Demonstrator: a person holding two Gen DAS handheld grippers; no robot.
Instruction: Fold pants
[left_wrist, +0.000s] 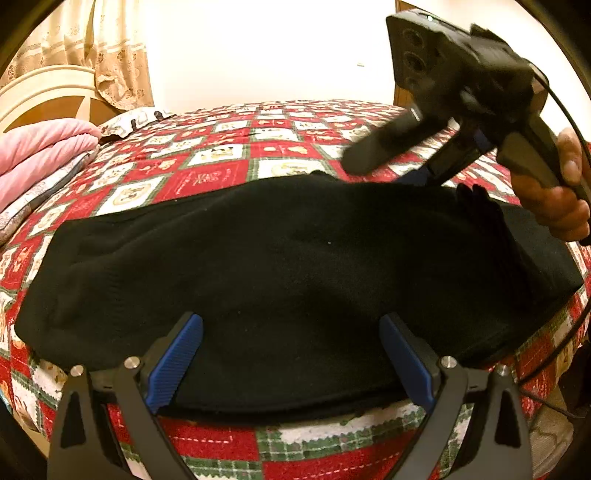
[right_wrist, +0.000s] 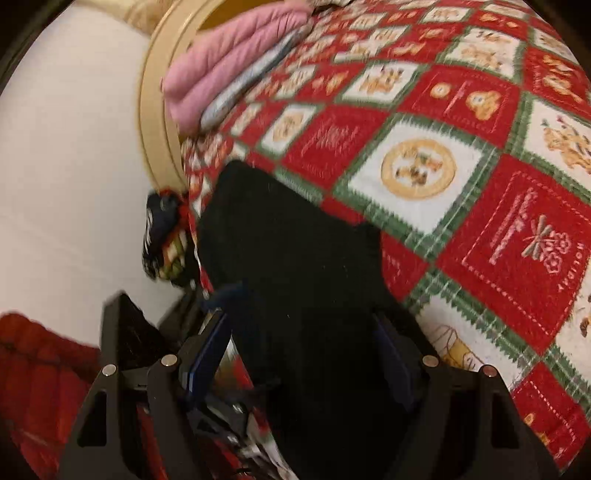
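The black pants (left_wrist: 280, 273) lie folded across the near edge of the bed's patchwork quilt (left_wrist: 229, 162). The left gripper (left_wrist: 291, 358) hovers there, jaws apart. Only the left view shows the hand (left_wrist: 557, 199) on the right gripper (right_wrist: 303, 365) — jaws apart over the pants' end. Pink bedding (right_wrist: 229, 55) sits by the headboard (left_wrist: 44, 92).

Bed cover (left_wrist: 207, 177): red, white and green patchwork squares, spread over the whole bed.
Pink blanket (left_wrist: 40, 155): folded, at the bed's edge beside the headboard.
Headboard (left_wrist: 48, 92): cream, curved.
Curtain (left_wrist: 110, 55): beige, patterned.
Wall (left_wrist: 266, 48): plain, pale.
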